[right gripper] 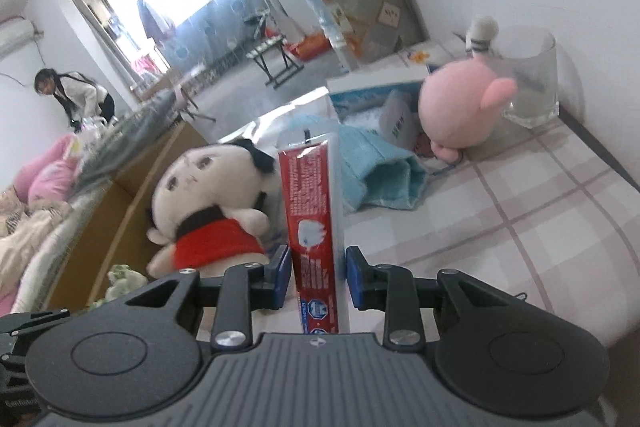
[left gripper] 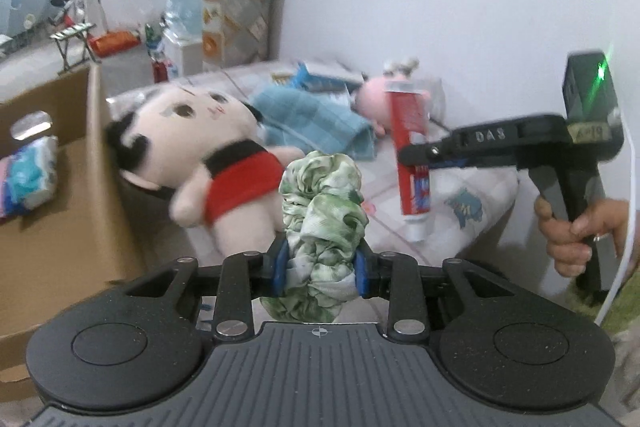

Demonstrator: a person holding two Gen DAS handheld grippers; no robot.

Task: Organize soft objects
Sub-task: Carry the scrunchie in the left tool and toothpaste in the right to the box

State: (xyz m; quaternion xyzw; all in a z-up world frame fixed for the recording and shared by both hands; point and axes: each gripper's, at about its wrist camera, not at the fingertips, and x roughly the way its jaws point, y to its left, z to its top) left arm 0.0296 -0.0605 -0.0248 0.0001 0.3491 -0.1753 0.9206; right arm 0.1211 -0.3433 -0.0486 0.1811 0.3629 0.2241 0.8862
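My left gripper [left gripper: 320, 267] is shut on a green-and-white scrunchie [left gripper: 320, 203], held above the bed's near edge. My right gripper [right gripper: 318, 271] is shut on a red toothpaste tube [right gripper: 312, 195]. In the left wrist view the tube [left gripper: 412, 131] hangs cap down from the right gripper [left gripper: 416, 151], which a hand holds. A white plush doll in red [left gripper: 224, 155] [right gripper: 208, 187] lies on the bed against the cardboard box [left gripper: 80, 187]. Further back lie a blue towel [left gripper: 312, 119] [right gripper: 380, 171] and a pink plush [left gripper: 372, 95] [right gripper: 452, 111].
The open cardboard box [right gripper: 132, 195] stands left of the bed and holds a tissue pack [left gripper: 28, 179]. A glass [right gripper: 532, 79] and a blue-white carton [right gripper: 360, 91] sit by the wall. A person [right gripper: 76, 95] bends over at the far left.
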